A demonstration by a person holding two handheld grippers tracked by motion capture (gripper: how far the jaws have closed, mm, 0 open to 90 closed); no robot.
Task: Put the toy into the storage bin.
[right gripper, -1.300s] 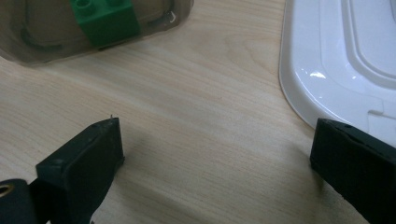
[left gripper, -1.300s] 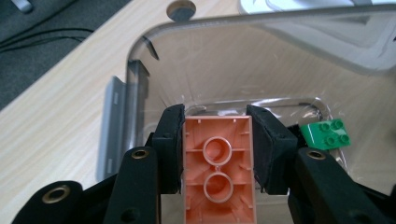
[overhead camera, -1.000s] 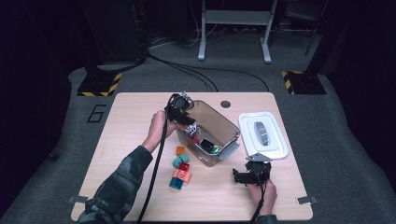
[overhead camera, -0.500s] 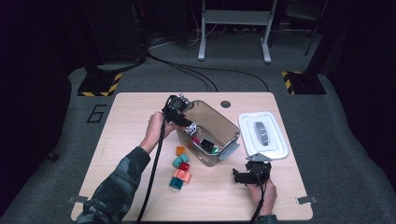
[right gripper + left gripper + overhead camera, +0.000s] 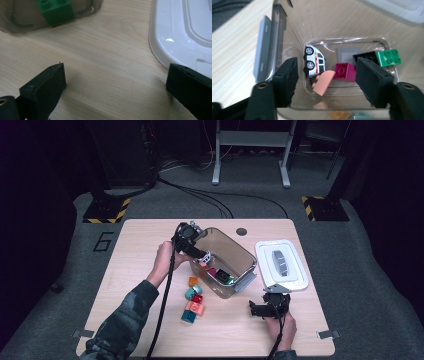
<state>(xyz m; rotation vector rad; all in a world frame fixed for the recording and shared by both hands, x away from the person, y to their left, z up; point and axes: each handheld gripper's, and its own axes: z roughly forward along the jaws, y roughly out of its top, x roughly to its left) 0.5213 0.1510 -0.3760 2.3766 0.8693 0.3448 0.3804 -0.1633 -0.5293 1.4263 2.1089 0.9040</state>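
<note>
The left hand-held gripper [image 5: 199,254] hangs over the near-left rim of the clear bin [image 5: 248,261], pointing down into it. Its jaws have just been opening and now stand apart with nothing pressed between the pads. Below them in the left gripper view, a salmon curved block [image 5: 323,82] lies on the bin floor, just dropped by the look of it, leaning against a magenta block [image 5: 343,72] and touching the white toy car [image 5: 314,61]. Black and green blocks [image 5: 389,57] sit farther along the floor, to the right of the jaws.

To do this step well, keep the jaws wide and lift straight up before swinging back — the bin wall is close beside the left jaw, and a sideways pull could catch the rim and shove the bin.

5 loose blocks [image 5: 193,298] wait on the bench [image 5: 129,255] just behind and below the left hand-held gripper, with free wood all around them for an approach from above.

The right hand-held gripper [image 5: 270,309] rests near the front edge of the bench, jaws wide apart and empty, close to the white lid [image 5: 281,265] — its right jaw nearly reaches the lid's edge
</note>
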